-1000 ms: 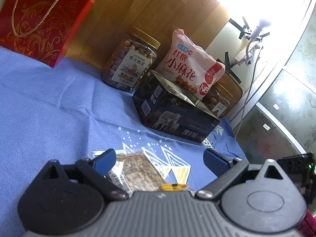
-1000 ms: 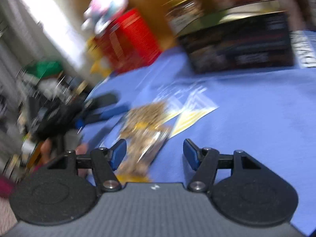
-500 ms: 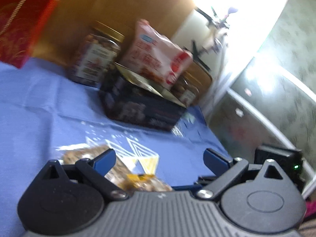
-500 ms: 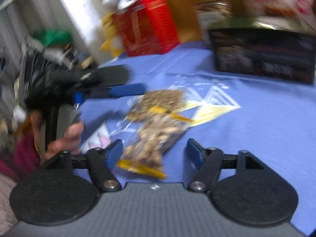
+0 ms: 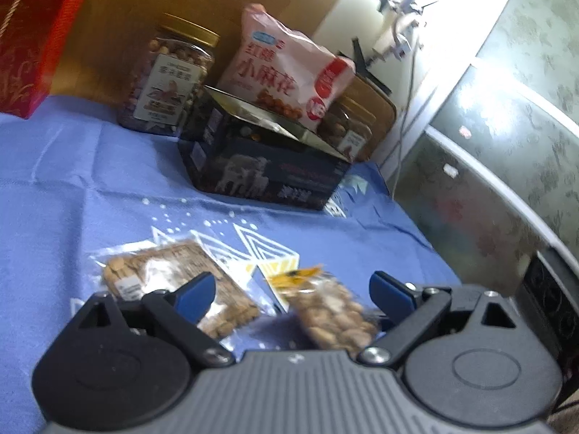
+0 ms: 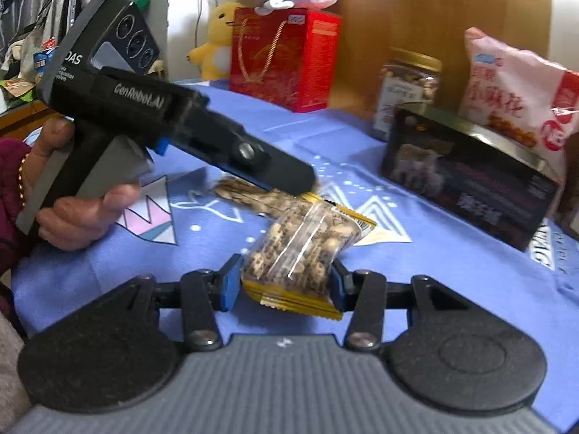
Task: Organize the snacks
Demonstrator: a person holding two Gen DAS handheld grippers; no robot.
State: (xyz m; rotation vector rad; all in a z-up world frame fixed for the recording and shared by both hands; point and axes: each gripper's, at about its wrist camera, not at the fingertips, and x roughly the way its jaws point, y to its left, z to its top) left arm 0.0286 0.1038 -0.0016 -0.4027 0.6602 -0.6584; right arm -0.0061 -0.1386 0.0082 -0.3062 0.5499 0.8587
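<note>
Two clear snack packets lie on the blue cloth [image 5: 72, 188]. My right gripper [image 6: 284, 282] is shut on the nut packet with yellow ends [image 6: 304, 249], which also shows in the left wrist view [image 5: 331, 314]. My left gripper [image 5: 289, 289] is open and empty, just above the flat seed packet [image 5: 173, 275], whose far end shows under the left gripper's body [image 6: 239, 190] in the right wrist view. A dark open box [image 5: 267, 173] stands behind, with a pink snack bag [image 5: 286, 72] leaning in it.
A nut jar with a gold lid [image 5: 168, 79] stands left of the box, a second jar [image 5: 349, 132] behind it. A red gift bag [image 6: 282, 58] and plush toys [image 6: 217, 41] are at the back. The cloth's right edge drops off [image 5: 416, 231].
My right gripper moved forward and shut on the nut packet. My left gripper swung right and sits over the seed packet, still open.
</note>
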